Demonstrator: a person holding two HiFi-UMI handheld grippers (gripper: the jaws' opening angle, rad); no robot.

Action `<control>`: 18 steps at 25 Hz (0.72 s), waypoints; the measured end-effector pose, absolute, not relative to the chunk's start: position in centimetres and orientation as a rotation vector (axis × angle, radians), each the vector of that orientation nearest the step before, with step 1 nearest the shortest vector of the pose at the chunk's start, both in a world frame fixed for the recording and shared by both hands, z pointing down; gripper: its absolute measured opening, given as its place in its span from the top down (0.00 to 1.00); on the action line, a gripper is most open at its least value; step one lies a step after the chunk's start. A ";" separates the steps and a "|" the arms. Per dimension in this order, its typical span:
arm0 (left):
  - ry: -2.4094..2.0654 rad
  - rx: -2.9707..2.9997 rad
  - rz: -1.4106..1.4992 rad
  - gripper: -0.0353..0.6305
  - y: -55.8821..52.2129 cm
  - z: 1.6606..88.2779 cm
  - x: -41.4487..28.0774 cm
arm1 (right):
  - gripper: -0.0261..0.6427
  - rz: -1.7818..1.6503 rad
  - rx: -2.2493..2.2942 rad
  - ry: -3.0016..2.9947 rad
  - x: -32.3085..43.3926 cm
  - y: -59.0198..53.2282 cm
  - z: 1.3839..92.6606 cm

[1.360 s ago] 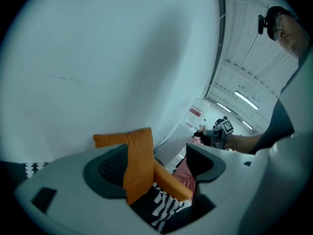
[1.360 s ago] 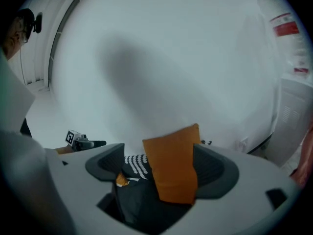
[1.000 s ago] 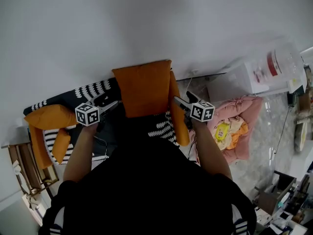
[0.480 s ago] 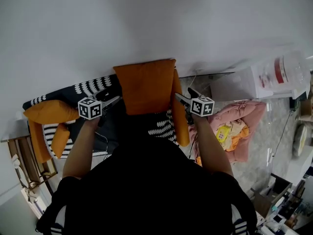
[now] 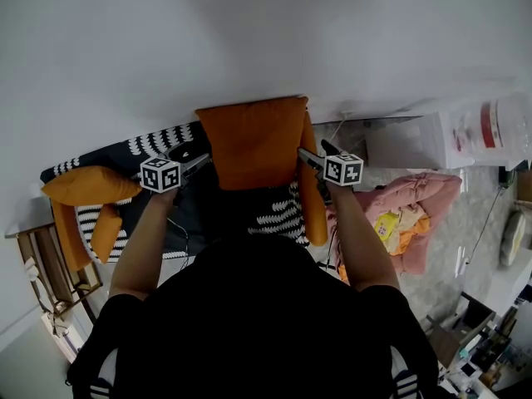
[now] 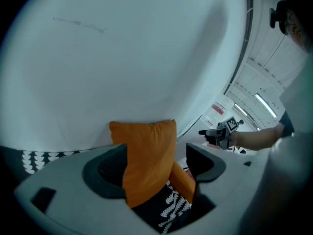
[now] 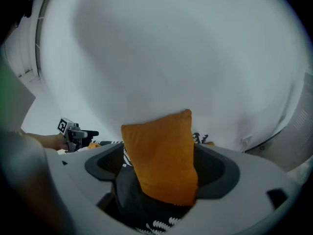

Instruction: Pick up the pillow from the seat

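Note:
An orange pillow (image 5: 253,144) stands upright on the seat (image 5: 274,216), which has a black and white cover, and it leans on the white wall. My left gripper (image 5: 199,163) is at the pillow's left edge and my right gripper (image 5: 306,156) at its right edge. Both are open. In the left gripper view the pillow (image 6: 146,155) shows between the jaws, with a gap to the right jaw, and the right gripper (image 6: 220,131) is beyond it. In the right gripper view the pillow (image 7: 164,155) fills the space between the jaws, and the left gripper (image 7: 78,131) shows at the far left.
A narrow orange cushion (image 5: 312,202) stands along the seat's right side. More orange cushions (image 5: 87,185) lie at the left by a wooden frame (image 5: 41,281). A pink padded bundle (image 5: 420,198) and a white box (image 5: 465,135) are on the floor to the right.
Both grippers have moved forward and down, closing in on the pillow's two side edges. The pillow still rests on the seat against the wall.

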State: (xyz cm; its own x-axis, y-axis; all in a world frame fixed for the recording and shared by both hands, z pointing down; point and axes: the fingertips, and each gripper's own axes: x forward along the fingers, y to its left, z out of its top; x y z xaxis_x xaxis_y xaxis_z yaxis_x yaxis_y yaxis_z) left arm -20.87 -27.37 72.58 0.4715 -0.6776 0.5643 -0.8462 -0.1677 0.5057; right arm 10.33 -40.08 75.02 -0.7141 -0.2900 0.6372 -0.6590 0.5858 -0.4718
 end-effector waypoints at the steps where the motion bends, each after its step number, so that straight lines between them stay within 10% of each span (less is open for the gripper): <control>1: -1.273 1.908 0.266 0.38 -27.7 72.9 -21.0 | 0.31 0.983 0.757 -2.313 10.2 -40.5 75.4; 18: -1.330 1.758 0.200 0.36 -31.8 80.3 -23.8 | 0.30 1.023 0.711 -2.338 6.6 -45.4 80.8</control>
State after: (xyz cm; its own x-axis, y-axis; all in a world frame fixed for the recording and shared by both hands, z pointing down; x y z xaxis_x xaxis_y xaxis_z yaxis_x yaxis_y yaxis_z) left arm -23.77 -31.76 80.27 0.4098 -0.6909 0.5955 -0.8354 -0.0222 0.5491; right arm 6.60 -45.45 80.84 -0.7458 -0.2628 0.6122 -0.6280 0.5841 -0.5142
